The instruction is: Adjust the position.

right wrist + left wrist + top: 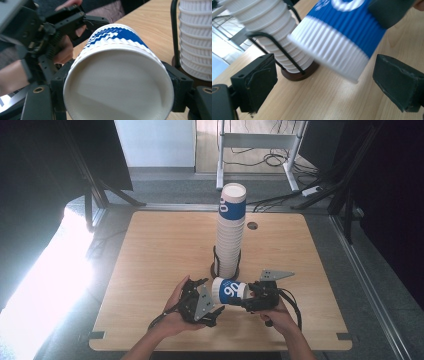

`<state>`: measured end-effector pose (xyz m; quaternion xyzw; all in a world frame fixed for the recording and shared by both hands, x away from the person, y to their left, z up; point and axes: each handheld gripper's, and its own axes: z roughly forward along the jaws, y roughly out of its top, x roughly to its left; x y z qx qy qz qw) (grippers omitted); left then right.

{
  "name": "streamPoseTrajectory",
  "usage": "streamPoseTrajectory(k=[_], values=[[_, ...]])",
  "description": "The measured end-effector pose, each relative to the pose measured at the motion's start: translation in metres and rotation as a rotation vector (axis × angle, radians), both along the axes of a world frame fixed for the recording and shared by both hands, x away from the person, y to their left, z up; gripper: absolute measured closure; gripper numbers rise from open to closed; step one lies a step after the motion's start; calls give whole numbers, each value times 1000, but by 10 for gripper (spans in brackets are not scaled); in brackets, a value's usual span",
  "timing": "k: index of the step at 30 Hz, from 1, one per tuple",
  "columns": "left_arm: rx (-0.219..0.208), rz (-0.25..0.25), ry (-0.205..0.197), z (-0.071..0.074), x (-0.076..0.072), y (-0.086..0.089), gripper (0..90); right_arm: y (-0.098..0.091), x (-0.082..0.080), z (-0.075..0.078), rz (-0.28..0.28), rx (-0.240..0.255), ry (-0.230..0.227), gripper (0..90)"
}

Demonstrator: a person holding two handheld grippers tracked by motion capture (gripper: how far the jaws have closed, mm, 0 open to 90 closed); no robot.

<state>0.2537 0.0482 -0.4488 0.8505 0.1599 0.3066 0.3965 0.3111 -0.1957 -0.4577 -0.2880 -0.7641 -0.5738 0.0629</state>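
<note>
The right hand-held gripper (243,298) is clamping a light, crushable ribbed paper cup (228,291) near its base; the left hand-held gripper (216,310) is standing released — gentle squeezing advised.

The ribbed paper cup (229,291) is blue with white lettering and a white band at one end; its inside (117,85) is plain white. At 12 o'clock from it, the cup stack (231,232) is white, topped blue, in a black wire holder (274,45) on a pale wood-grain table (165,245).
</note>
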Motion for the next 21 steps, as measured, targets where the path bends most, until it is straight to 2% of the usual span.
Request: streamPoseTrajectory(k=[7,10,17,21], values=[[99,-49,-18,3,5,-15,53,3,2,-1,-6,-31,36,256],[138,-64,-32,4,6,-21,52,6,1,-1,7,-42,36,256],[174,-88,-46,2,7,-28,74,13,0,-1,31,-65,44,256],[184,-98,-50,-1,7,-28,126,14,-1,-1,37,-68,47,255]])
